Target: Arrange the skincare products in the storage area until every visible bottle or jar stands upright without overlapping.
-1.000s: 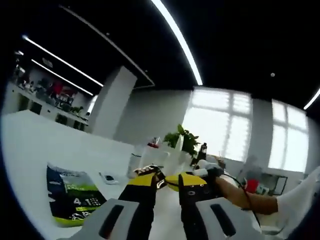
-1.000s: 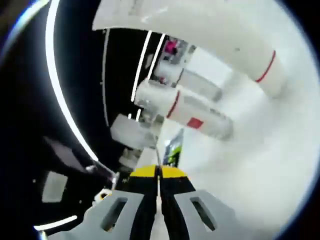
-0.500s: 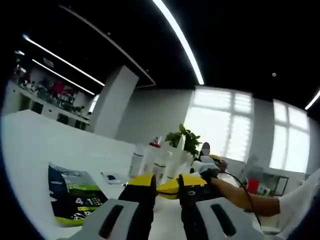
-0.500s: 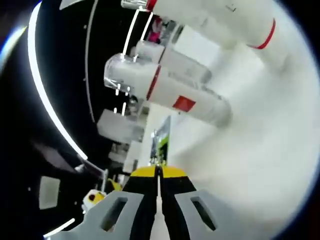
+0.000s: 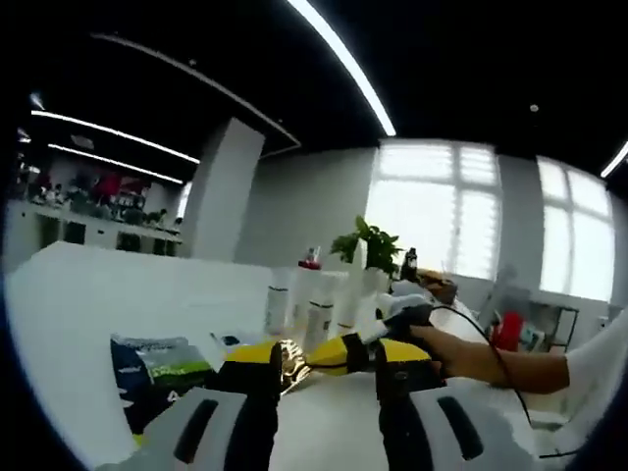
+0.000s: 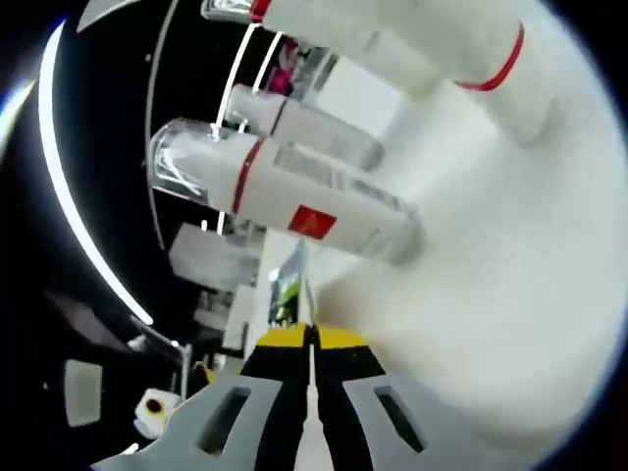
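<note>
Right gripper view puts your right gripper [image 6: 312, 339] low, its jaws pressed together on nothing, and the bottle with the red square label [image 6: 294, 196] lies just ahead and above the tips, its long axis running across the picture with the clear cap toward the left. Because this view is heavily rolled, that bottle may well be standing on the white table [image 6: 491, 324]; two more red-banded bottles [image 6: 314, 128] sit beyond it. Left gripper view settles the question: the group of white bottles [image 5: 314, 304] stands upright in the middle of the table [image 5: 88, 294], ahead of your left gripper [image 5: 324, 368], whose jaws stand parted with nothing between them. It also shows your right hand [image 5: 422, 339] reaching in from the right, closer to the bottles, and a green-and-dark packet [image 5: 152, 368] lying flat nearer the left edge. Judging from this, the right gripper should make the next approach.
</note>
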